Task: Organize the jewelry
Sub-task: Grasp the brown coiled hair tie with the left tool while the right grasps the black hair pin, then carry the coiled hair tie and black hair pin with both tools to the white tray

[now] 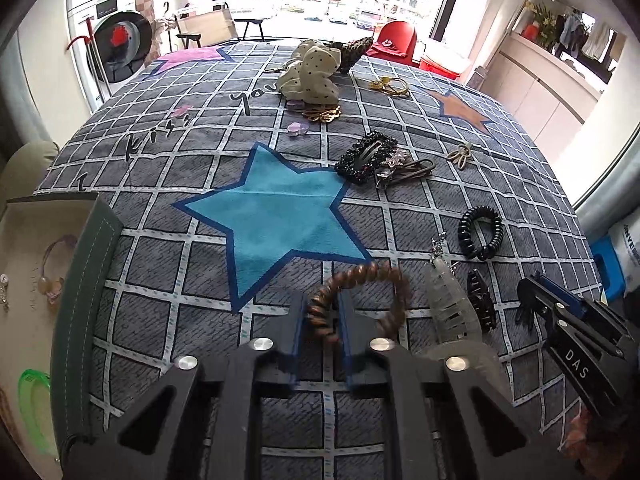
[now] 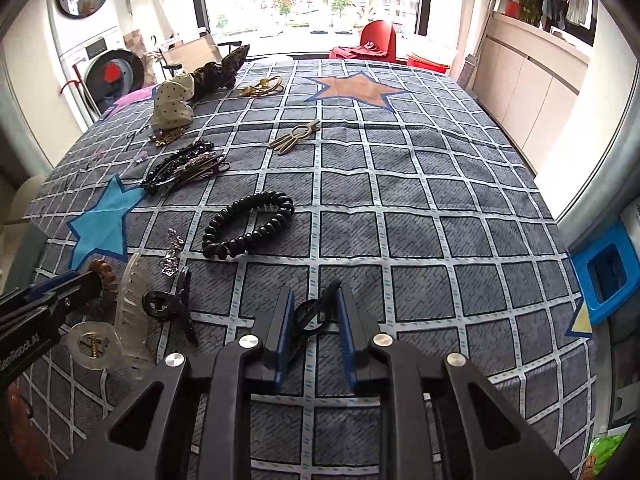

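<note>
Two grippers clamp: left gripper (image 1: pixel 323 320) a brown coil tie (image 1: pixel 360 300), right gripper (image 2: pixel 314 328) a black clip (image 2: pixel 310 314).

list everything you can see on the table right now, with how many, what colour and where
coil hair tie: 1, brown, near edge, in left gripper
coil tie: 1, black, centre
claw clip: 1, clear, near left
small claw clip: 1, black, beside the clear one
small clip: 1, black, between right gripper's fingers
beaded clips: a pile, black, mid left
scrunchie: 1, cream, dotted, far side
tablecloth: 1, grey checked with stars
box: 1, open, left edge
left gripper: black
right gripper: black
</note>
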Available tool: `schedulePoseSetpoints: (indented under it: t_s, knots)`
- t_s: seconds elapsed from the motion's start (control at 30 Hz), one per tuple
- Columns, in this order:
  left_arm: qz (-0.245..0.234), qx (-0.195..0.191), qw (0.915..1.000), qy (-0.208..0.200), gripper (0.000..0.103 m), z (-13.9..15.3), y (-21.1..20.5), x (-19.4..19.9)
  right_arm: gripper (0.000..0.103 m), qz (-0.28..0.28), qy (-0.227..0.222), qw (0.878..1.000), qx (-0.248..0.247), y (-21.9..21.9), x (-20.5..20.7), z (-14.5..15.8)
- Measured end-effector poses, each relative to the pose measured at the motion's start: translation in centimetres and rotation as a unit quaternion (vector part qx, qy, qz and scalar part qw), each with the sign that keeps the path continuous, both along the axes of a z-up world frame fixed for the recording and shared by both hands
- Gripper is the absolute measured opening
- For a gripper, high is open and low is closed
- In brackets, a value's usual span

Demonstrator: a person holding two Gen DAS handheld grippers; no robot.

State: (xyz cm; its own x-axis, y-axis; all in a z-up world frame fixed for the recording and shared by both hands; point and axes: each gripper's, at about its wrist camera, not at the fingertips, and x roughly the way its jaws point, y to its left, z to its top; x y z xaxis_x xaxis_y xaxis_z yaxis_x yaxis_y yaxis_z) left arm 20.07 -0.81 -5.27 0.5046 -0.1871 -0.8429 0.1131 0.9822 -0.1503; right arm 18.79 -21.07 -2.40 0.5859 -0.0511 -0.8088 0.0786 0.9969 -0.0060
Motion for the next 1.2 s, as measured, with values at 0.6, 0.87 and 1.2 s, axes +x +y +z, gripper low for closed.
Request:
schedulePoseSetpoints:
  t_s: [0.6,0.87,1.2]
  knots:
    - [0.008,-0.020,0.9996,-0.019,0.013,1.6,2.0,-2.5,0.012,0.005,-0.003,0.994,0.113,-2.4,-3.0,0.6]
    - [0.001,-0.021,0.9995,-0.024,0.013,2.4,2.4,-4.8,0.012,0.013,-0.007,0.991,0.132,-2.6,-5.3,1.1]
    - [-0.012,-0.028,0.9991,-0.028,0.013,3.3,2.9,-8.9,0.012,0.021,-0.001,0.990,0.139,-1.9,-7.9,1.1]
